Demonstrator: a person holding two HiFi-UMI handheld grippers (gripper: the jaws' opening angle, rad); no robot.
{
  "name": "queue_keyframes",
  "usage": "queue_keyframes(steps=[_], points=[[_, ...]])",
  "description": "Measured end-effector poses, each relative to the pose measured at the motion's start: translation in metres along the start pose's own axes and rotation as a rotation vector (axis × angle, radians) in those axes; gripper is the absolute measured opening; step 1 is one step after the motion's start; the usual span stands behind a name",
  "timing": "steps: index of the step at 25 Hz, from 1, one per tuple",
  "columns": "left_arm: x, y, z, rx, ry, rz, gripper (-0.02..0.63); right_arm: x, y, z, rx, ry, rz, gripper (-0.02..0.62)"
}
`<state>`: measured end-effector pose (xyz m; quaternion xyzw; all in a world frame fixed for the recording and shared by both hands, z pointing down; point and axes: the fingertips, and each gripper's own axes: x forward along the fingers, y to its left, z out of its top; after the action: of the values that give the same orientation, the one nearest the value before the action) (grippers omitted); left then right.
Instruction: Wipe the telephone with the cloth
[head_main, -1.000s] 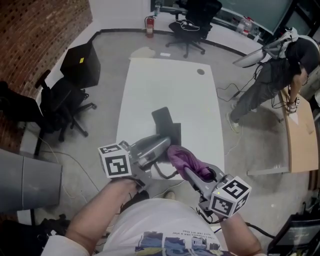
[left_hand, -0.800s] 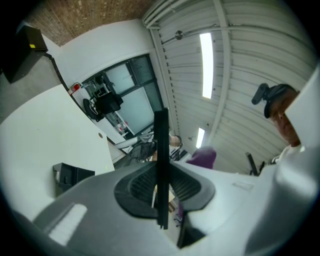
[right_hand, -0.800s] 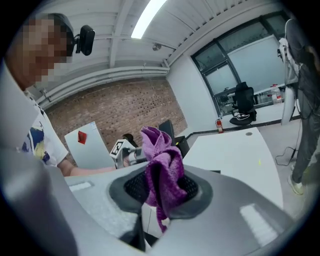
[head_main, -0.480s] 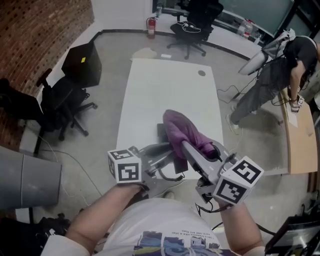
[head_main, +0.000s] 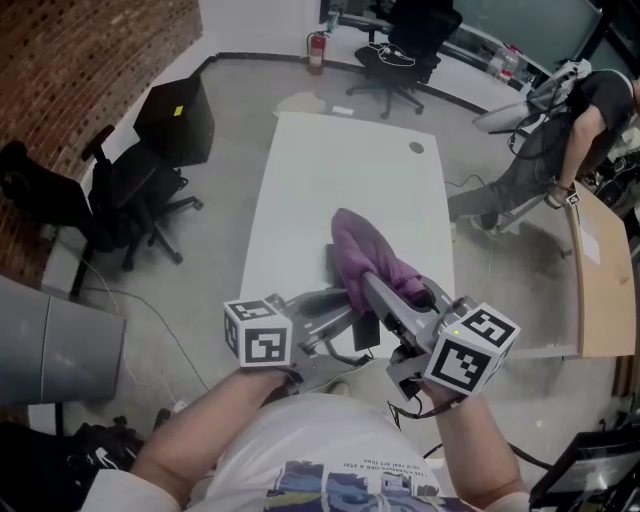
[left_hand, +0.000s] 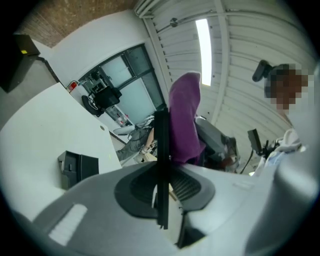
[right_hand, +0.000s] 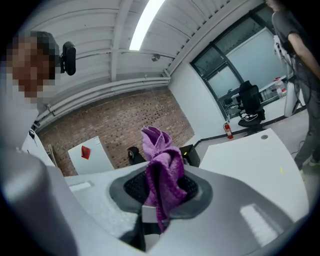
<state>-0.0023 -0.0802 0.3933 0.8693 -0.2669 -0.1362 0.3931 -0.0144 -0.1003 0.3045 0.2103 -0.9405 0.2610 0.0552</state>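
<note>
My left gripper (head_main: 345, 303) is shut on a thin black flat part of the telephone (head_main: 366, 330), seen edge-on between its jaws in the left gripper view (left_hand: 161, 165). The black telephone base (left_hand: 75, 169) stands on the white table (head_main: 340, 170); in the head view only its left edge (head_main: 329, 258) shows beside the cloth. My right gripper (head_main: 372, 283) is shut on the purple cloth (head_main: 365, 255), which bunches up from its jaws (right_hand: 160, 165). The cloth hangs just beyond the held black part, and whether they touch I cannot tell.
Black office chairs (head_main: 130, 190) and a black box (head_main: 180, 115) stand left of the table. A person (head_main: 560, 120) bends over near a wooden desk (head_main: 600, 270) on the right. A grey bin (head_main: 50, 350) is at the lower left.
My right gripper has lifted the cloth up and farther over the table, so it now covers most of the telephone base. The left gripper has drifted slightly lower with its black part.
</note>
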Motion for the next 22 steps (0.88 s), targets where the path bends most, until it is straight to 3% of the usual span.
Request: queue_keyframes(steps=[14, 22], points=[[-0.011, 0.006, 0.036, -0.085, -0.114, -0.008, 0.081, -0.020, 0.001, -0.036, 0.049, 0.003, 0.006, 0.083], [-0.018, 0.008, 0.053, -0.123, -0.173, -0.021, 0.081, -0.030, 0.000, -0.061, 0.006, 0.045, 0.005, 0.083]])
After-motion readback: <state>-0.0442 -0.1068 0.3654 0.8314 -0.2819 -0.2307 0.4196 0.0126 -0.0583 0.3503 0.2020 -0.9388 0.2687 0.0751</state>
